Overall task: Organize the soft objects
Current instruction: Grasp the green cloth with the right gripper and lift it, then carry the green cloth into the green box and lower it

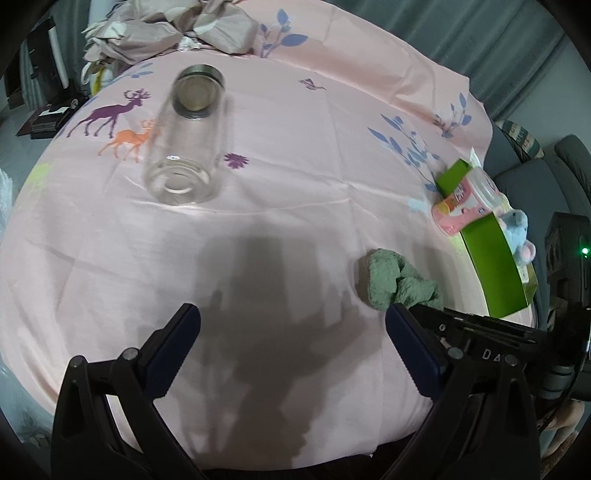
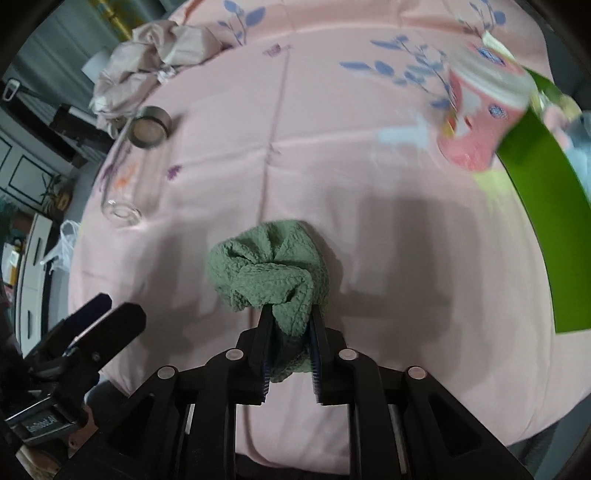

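Observation:
A crumpled green cloth (image 2: 269, 269) hangs bunched between the blue pads of my right gripper (image 2: 290, 321), which is shut on its near end. In the left wrist view the same green cloth (image 1: 399, 282) lies at the right, with the right gripper (image 1: 443, 321) behind it. My left gripper (image 1: 291, 325) stands open over bare pink sheet, nothing between its fingers. A green box (image 1: 491, 254) at the right edge holds a blue-grey plush mouse (image 1: 517, 230). The left gripper (image 2: 92, 314) shows at the left of the right wrist view.
A clear glass jar (image 1: 184, 136) with a metal lid lies on its side on the pink sheet (image 1: 295, 166). A pink printed container (image 1: 465, 206) leans against the green box (image 2: 543, 221). Crumpled beige fabric (image 1: 166, 29) is heaped at the far edge.

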### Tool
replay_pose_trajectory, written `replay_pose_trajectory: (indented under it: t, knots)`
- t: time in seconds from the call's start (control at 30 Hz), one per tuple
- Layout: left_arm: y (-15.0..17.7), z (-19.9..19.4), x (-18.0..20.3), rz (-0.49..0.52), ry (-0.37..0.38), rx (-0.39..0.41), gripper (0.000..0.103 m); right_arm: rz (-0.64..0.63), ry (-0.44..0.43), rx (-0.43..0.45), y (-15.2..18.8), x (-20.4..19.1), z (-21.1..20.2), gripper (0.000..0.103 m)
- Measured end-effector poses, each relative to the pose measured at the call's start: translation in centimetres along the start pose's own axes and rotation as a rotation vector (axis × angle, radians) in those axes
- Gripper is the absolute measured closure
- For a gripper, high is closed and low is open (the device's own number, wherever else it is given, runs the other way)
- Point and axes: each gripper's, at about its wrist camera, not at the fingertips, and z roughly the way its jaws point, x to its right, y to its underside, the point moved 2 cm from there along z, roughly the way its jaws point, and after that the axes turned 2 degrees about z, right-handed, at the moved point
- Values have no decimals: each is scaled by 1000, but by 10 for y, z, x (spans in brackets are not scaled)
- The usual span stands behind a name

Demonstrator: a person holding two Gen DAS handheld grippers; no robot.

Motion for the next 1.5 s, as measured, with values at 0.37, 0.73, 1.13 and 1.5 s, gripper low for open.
replay_pose_trajectory:
  t: [0.37,0.73,1.13,1.5]
  knots:
    - [5,22,38,55,102,-61,22,142,-143,123,-7,35,-34,42]
    - [9,57,68,103,129,-139,46,143,-210,6,-6,27,15,49]
    - [11,54,82,172,146,-132,73,83,-248,20,-3,19,14,67]
    - [4,18,107,252,148,-43,73,55,-254,133,1,14,-36,67]
